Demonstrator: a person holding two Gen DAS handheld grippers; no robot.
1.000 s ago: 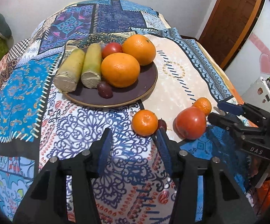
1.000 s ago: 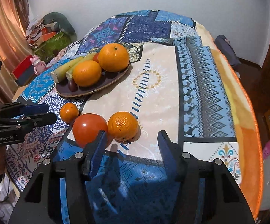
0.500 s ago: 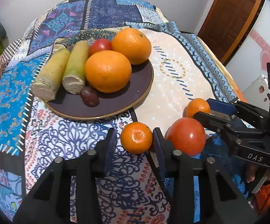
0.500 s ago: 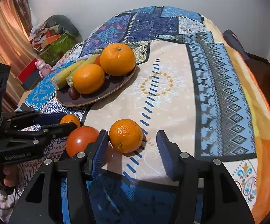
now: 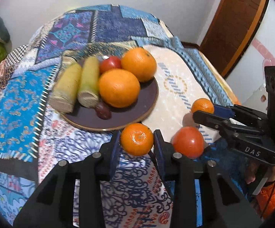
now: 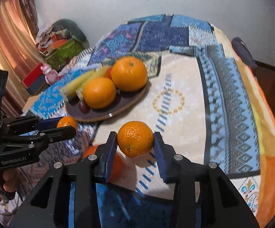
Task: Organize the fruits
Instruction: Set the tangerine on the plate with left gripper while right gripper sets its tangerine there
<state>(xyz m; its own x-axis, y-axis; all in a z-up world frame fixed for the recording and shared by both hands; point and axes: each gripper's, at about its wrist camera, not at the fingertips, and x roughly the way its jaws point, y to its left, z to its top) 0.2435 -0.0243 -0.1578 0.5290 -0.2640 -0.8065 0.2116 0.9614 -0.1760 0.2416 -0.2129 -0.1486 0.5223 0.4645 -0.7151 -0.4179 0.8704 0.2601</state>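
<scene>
Left tongs (image 5: 136, 142) gripping one mandarin (image 5: 136, 139), right tongs (image 6: 135, 142) gripping another mandarin (image 6: 135, 138); tomato (image 5: 188, 142) remaining beside near-full plate (image 5: 137, 114).

The left wrist camera sat low and close behind the left gripper (image 5: 136, 144), facing across the patterned tablecloth (image 5: 19, 102) toward the far edge and the white wall. The right wrist camera looked from behind the right gripper (image 6: 135, 141), nearer the table's right edge, angled toward the far left corner. Both views shared the dark plate (image 5: 137, 112) (image 6: 99, 112) (each also caught the other gripper at its side).
</scene>
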